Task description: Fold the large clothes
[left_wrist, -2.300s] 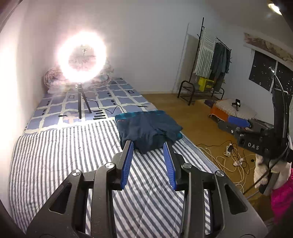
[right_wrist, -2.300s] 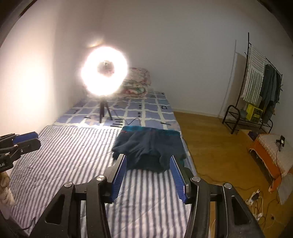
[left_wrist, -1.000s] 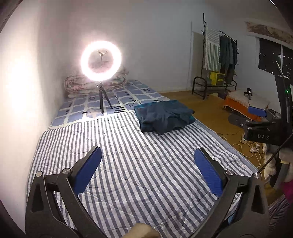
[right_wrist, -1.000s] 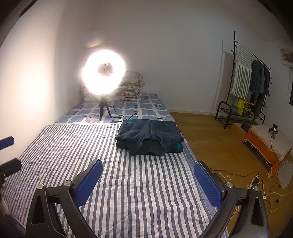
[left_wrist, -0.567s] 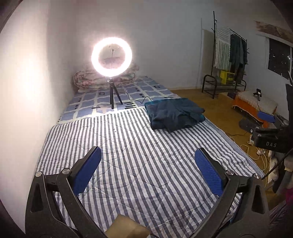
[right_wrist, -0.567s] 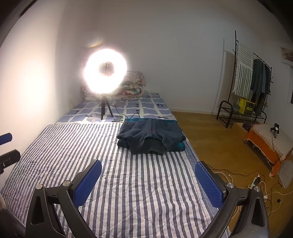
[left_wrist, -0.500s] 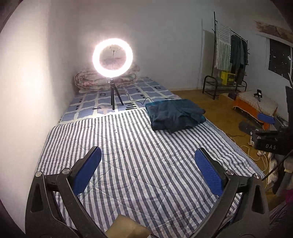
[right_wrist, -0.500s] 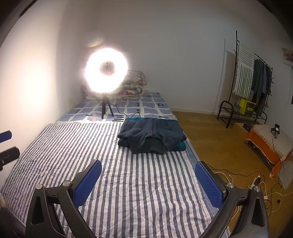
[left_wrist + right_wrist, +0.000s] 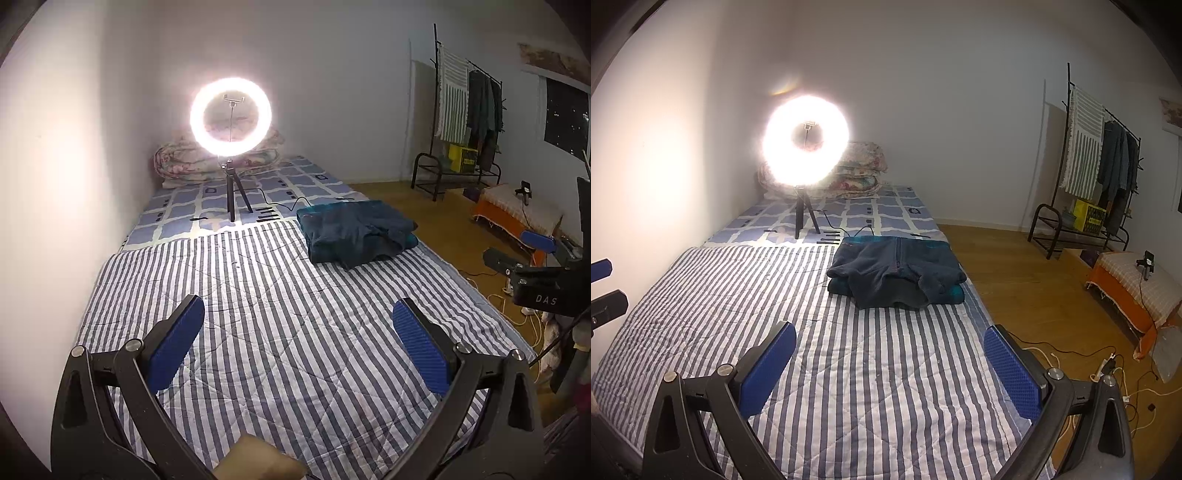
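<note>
A folded dark blue jacket [image 9: 356, 233] lies in a stack on the striped bed cover [image 9: 280, 332], toward the far right side of the bed; it also shows in the right wrist view [image 9: 895, 277] with teal cloth under it. My left gripper [image 9: 297, 328] is open and empty, held back above the near part of the bed. My right gripper [image 9: 888, 354] is open and empty too, well short of the jacket. The right gripper's body [image 9: 535, 273] shows at the right edge of the left wrist view.
A lit ring light on a tripod [image 9: 231, 118] stands on the bed behind the jacket, its cable running beside it. Folded quilts [image 9: 857, 173] lie at the wall. A clothes rack [image 9: 1097, 173], an orange cushion [image 9: 1134, 284] and floor cables [image 9: 1108, 365] are to the right.
Both grippers were shut near the jacket, then opened and pulled back from it. The jacket stays folded on the bed.
</note>
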Available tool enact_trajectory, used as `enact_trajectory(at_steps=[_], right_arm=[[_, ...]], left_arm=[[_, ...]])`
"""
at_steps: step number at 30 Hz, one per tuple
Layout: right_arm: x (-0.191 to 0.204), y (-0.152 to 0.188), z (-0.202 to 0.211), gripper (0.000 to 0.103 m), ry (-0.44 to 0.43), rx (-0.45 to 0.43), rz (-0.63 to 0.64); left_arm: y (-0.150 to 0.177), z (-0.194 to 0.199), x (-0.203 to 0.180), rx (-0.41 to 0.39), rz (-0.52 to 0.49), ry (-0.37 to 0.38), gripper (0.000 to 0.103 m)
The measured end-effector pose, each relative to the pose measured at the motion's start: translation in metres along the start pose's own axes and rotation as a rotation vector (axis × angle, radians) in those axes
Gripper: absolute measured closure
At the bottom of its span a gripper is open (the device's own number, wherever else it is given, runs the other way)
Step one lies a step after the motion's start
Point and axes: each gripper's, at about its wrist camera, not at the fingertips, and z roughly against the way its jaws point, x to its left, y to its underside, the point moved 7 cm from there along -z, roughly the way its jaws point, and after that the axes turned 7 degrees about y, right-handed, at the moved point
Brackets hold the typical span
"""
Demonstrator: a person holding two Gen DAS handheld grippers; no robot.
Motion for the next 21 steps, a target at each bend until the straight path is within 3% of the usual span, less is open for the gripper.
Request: enact_trajectory(at_steps=[21], right_arm=[[0.0005, 0.0007, 0.0008, 0.000, -0.002, 0.002, 0.005]], left_arm=[[-0.0007, 0.0028, -0.0010, -0.005, 0.001, -0.003, 0.000]])
